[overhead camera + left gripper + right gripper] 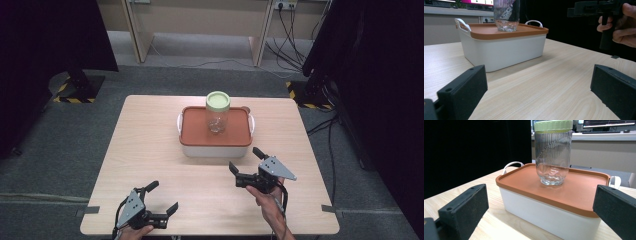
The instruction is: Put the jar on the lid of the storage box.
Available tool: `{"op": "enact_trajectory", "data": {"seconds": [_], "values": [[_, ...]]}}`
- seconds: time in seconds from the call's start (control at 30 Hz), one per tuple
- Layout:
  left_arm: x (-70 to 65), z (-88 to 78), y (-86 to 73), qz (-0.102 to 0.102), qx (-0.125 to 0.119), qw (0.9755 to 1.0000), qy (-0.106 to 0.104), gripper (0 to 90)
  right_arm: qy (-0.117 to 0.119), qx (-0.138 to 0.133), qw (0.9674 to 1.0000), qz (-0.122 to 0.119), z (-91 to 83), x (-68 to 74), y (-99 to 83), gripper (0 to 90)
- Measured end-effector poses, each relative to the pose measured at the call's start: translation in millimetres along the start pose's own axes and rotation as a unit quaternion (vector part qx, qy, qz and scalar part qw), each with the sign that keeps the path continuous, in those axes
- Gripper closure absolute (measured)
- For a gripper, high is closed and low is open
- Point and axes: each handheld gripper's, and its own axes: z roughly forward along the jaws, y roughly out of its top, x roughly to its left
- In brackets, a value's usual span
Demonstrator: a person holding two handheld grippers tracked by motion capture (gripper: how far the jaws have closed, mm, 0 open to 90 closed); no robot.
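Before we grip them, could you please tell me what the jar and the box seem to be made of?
Jar: clear ribbed glass, or possibly hard plastic; see-through and glinting. Its lid: matte pale-green plastic. Box: smooth white plastic, seemingly, with an orange matte cover, likely plastic.

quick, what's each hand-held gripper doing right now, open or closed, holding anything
Left hand-held gripper: open, holding nothing, low over the table's near edge.
Right hand-held gripper: open, holding nothing, pointed at the white box with the jar on its lid.
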Motion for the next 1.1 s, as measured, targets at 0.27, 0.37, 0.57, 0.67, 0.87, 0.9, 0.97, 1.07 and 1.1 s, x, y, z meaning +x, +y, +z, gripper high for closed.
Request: {"op": "enact_trajectory", "data": {"seconds": [0.27,0.37,0.57,0.67,0.87,0.9,0.97,1.07,1.1], "values": [[-0.1,-0.1,0.1,0.001,0.000,1.0000,0.000,0.2,0.002,0.003,1.0000,0.002,-2.3,0.4,-2.7,0.5],[-0.1,-0.1,0.1,0.001,0.000,1.0000,0.000,0.2,0.003,0.003,1.0000,0.003,-2.8,1.0,-2.9,0.5],[-0.1,-0.1,0.1,0.001,0.000,1.0000,0.000,0.2,0.005,0.005,1.0000,0.004,-4.3,1.1,-5.1,0.5],[-0.2,-0.3,0.3,0.002,-0.001,1.0000,0.000,0.2,0.004,0.006,1.0000,0.006,-5.2,0.8,-6.9,0.5],[0.0,-0.3,0.3,0.001,0.000,1.0000,0.000,0.2,0.007,0.006,0.9999,0.006,-6.0,1.6,-9.7,0.5],[0.0,-0.3,0.3,0.001,-0.001,1.0000,0.000,0.2,0.007,0.006,0.9999,0.007,-6.1,1.7,-10.0,0.5],[-0.1,-0.3,0.3,0.001,-0.001,1.0000,0.000,0.2,0.009,0.006,0.9999,0.009,-6.7,2.1,-10.6,0.5],[-0.2,-0.3,0.3,0.001,-0.001,1.0000,-0.001,0.2,0.010,0.005,0.9999,0.008,-8.3,2.5,-11.5,0.5],[-0.1,-0.3,0.4,0.001,-0.001,1.0000,0.000,0.2,0.011,0.005,0.9999,0.008,-9.0,2.4,-11.8,0.5]]}}
